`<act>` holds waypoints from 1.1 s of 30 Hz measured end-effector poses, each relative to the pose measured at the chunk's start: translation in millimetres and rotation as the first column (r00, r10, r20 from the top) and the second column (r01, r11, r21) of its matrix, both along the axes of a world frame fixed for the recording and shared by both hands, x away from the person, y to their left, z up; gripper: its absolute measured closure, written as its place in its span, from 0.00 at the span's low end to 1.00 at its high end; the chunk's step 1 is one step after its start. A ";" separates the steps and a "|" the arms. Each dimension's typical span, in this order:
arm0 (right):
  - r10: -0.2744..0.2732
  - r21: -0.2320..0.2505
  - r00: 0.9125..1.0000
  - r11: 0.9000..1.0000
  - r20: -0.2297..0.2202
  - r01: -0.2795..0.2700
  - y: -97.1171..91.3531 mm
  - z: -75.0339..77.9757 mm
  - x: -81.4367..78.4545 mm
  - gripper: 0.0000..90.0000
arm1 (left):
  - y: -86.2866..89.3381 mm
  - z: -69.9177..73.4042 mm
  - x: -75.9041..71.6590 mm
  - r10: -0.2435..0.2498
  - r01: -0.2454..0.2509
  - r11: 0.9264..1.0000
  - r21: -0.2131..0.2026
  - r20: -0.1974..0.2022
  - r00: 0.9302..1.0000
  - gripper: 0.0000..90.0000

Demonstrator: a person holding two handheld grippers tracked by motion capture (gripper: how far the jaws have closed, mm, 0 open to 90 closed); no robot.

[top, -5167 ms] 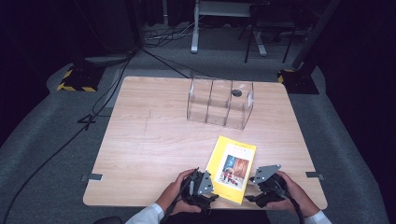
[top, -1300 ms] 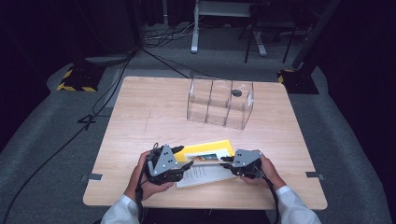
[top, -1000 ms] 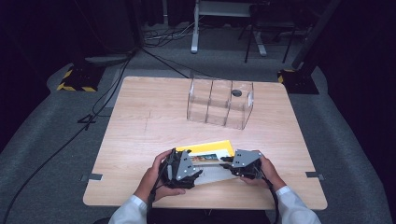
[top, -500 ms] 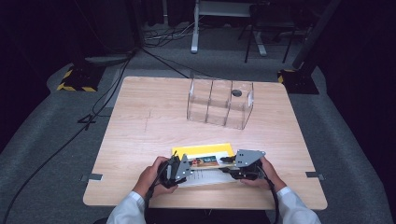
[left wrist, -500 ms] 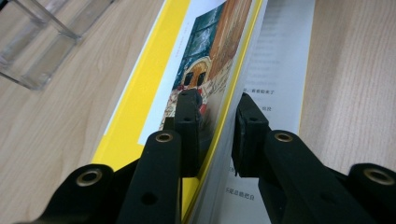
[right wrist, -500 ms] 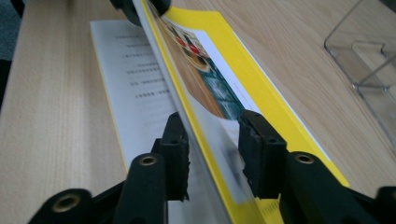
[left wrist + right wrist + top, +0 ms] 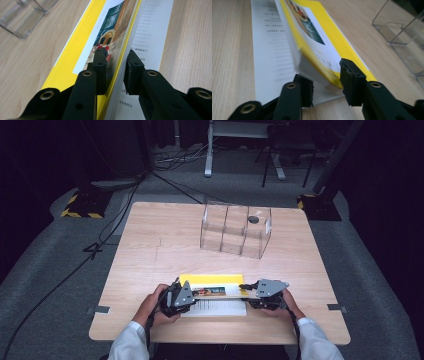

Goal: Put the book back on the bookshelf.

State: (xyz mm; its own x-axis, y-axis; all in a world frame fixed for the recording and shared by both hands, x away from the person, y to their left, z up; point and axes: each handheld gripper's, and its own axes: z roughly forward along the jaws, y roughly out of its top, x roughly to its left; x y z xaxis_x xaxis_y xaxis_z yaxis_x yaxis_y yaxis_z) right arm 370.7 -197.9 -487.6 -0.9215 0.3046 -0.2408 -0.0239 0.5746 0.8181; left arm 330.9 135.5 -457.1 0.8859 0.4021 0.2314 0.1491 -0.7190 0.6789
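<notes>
- One yellow book (image 7: 212, 285) lies open near the lower middle of the high view, on the front part of the wooden counter (image 7: 165, 245); its yellow cover with a picture panel is lifted, and a white page of printed text (image 7: 215, 307) lies flat below it
- Left hand-held gripper (image 7: 181, 296), at the book's left end in the high view, has its jaws on either side of the raised cover and pages (image 7: 117, 50); in the left gripper view the left jaw lies against the cover, while a narrow gap shows beside the right jaw, so I cannot tell whether it is clamped
- Right hand-held gripper (image 7: 260, 289) meets the book's right end; in the right gripper view its jaws straddle the lifted cover's corner (image 7: 322, 62), one below on the white page, one above on the yellow face, with space left between them, so released rather than clenched
- Both hands hold the grippers from the bottom of the frame, white sleeves (image 7: 130, 342) showing
- Beyond, in the upper middle, a clear plastic divided bin (image 7: 235, 231) stands well apart from the book, a small dark round object (image 7: 253, 219) in its right compartment
</notes>
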 end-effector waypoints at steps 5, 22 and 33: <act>0.019 0.005 0.999 1.000 0.035 -0.019 5.4 7.0 -5.8 0.82 | 11.8 0.8 4.9 0.032 -0.032 0.999 -0.027 -0.018 0.999 0.79; 0.057 -0.091 0.995 0.995 0.088 -0.049 27.2 42.8 -26.5 0.93 | -37.0 31.0 -9.6 0.151 -0.151 0.989 0.006 0.003 0.989 0.42; 0.045 -0.101 0.996 0.994 0.083 -0.036 27.4 53.4 -28.7 0.91 | -60.7 36.1 -11.4 0.107 -0.109 0.993 0.044 0.031 0.994 0.76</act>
State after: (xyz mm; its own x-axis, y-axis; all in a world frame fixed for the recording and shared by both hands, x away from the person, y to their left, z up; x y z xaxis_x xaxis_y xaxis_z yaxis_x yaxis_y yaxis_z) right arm 342.0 -170.5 -434.2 -0.9075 0.2382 -0.3459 -0.1159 0.6497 0.7513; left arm 319.5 74.7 -421.0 0.8307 0.4835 0.2758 0.2089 -0.7300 0.6507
